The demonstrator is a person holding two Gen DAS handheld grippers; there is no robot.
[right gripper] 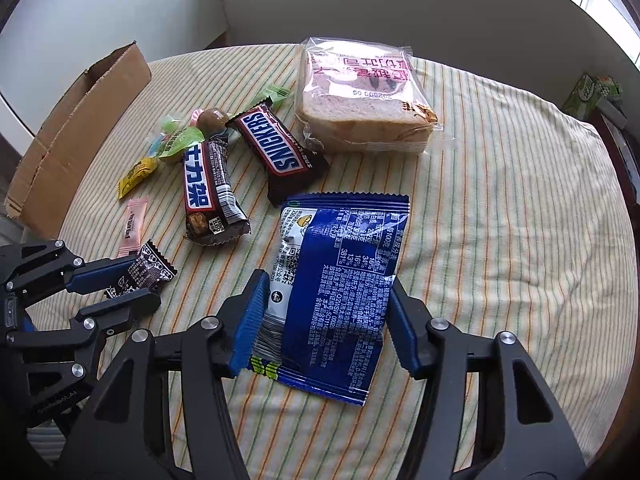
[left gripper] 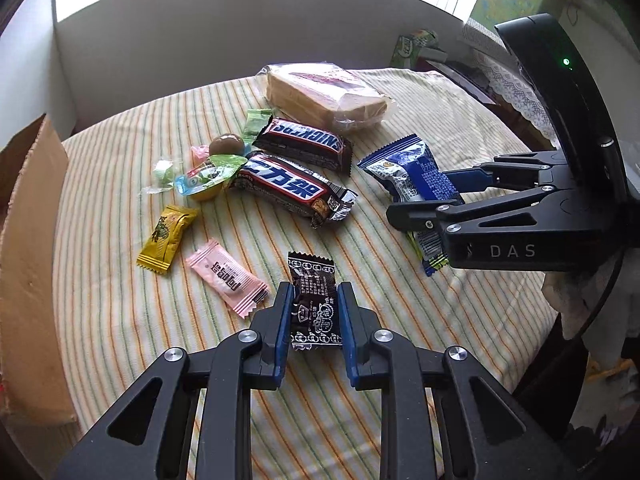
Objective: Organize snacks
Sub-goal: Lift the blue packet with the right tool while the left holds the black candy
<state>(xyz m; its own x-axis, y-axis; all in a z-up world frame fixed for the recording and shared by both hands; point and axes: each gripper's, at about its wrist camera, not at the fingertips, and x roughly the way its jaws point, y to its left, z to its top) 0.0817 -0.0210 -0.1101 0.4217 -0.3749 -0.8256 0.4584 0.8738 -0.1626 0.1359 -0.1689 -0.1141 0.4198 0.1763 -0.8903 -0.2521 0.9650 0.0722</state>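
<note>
My left gripper [left gripper: 314, 296] is shut on a small black candy packet [left gripper: 314, 300] on the striped tablecloth; it also shows in the right wrist view [right gripper: 146, 270]. My right gripper [right gripper: 326, 290] has its blue pads against both sides of a blue snack packet [right gripper: 340, 272], seen in the left wrist view [left gripper: 412, 176] too. Two Snickers bars [left gripper: 288, 188] [left gripper: 306, 142], a bagged bread loaf [left gripper: 324, 96], a pink candy [left gripper: 228, 280], a yellow candy [left gripper: 166, 238] and a pile of small sweets [left gripper: 204, 168] lie on the cloth.
An open cardboard box [left gripper: 28, 248] stands at the table's left edge, also in the right wrist view [right gripper: 76, 128]. A white wall panel [left gripper: 200, 32] runs behind the table. A green carton [left gripper: 412, 46] and clutter sit beyond the far right edge.
</note>
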